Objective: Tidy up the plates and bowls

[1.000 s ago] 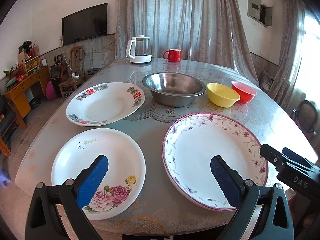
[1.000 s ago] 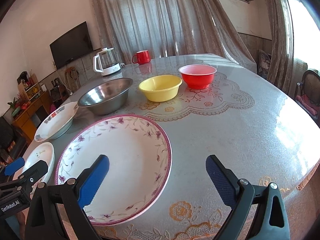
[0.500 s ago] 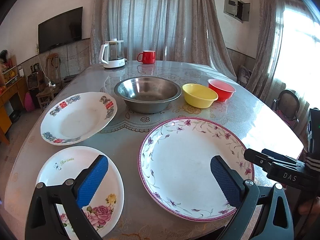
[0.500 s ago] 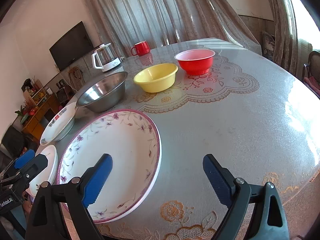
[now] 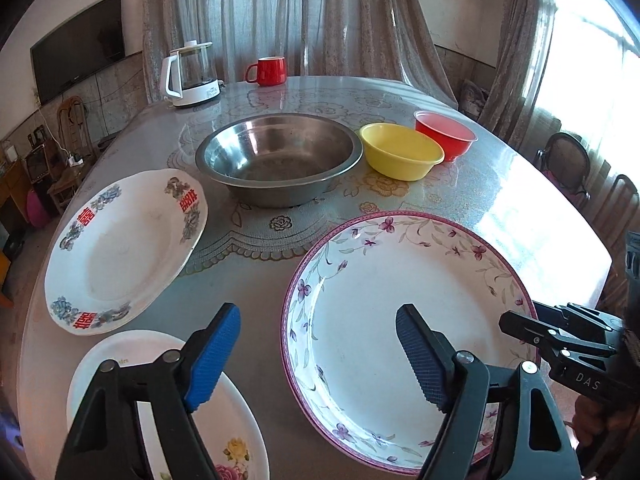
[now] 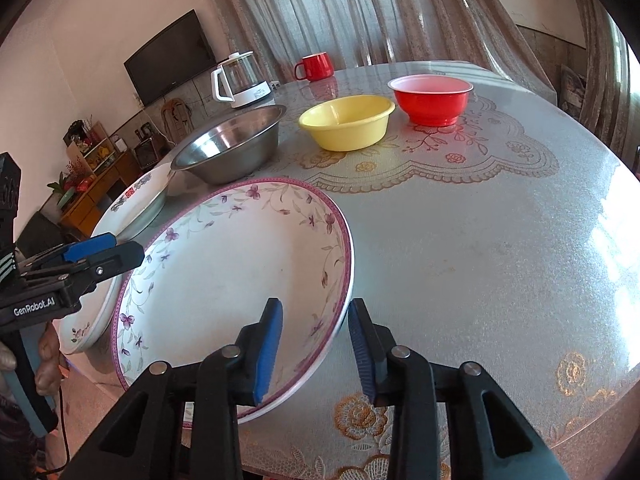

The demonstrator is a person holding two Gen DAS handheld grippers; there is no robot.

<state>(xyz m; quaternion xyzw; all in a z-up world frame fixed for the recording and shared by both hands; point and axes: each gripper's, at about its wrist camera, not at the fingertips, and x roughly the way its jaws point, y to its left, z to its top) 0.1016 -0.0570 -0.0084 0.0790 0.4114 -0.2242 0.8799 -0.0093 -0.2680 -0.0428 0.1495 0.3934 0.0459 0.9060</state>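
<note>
Right gripper [image 6: 316, 350] straddles the purple-rimmed plate [image 6: 224, 280] rim, fingers apart

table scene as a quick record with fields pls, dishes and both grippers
plates: purple-rimmed plate nearest, red-character plate to its left, rose plate at the near left edge
bowls: steel bowl, yellow bowl, red bowl, in a row behind the plates
left gripper: open, over the gap between rose plate and purple-rimmed plate
right gripper: partly closed, fingers straddling the purple-rimmed plate's near rim
stacked: nothing yet
</note>
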